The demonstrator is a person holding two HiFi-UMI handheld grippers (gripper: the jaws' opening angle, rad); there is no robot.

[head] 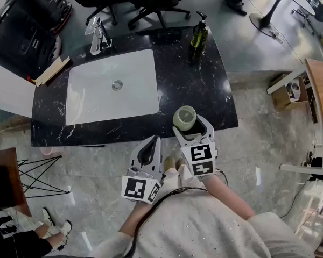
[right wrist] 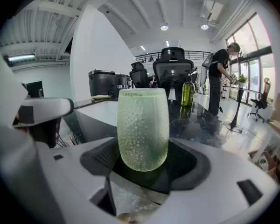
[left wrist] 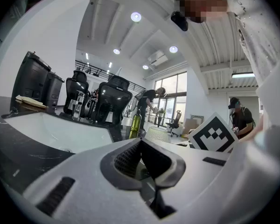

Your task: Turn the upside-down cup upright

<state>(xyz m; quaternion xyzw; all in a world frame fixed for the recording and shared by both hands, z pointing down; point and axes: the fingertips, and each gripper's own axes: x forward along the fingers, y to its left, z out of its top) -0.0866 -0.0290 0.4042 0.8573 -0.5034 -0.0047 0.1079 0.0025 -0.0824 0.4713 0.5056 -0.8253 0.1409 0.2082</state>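
Black stone makes up the counter (head: 204, 90), and a grey floor is seen around it. A white sink (head: 97, 106) is set into the counter, well ahead of the left gripper (head: 152, 143) and off to its left. A shiny tap (head: 98, 36) is seen at the far side of the sink. The left gripper is held just short of the near edge of the counter. Its jaws are closed tight together and nothing is held in them.

Just to its right, the right gripper (head: 189, 123) is held at the near edge of the counter and tipped down a little. Its jaws are spread wide. The pale green cup (head: 184, 116) is seen right between them, standing on the counter with its mouth up. A small gap is seen on each side of the cup, so it is not being squeezed. A green bottle (head: 198, 35) is seen far ahead of this gripper, at the back edge of the counter.
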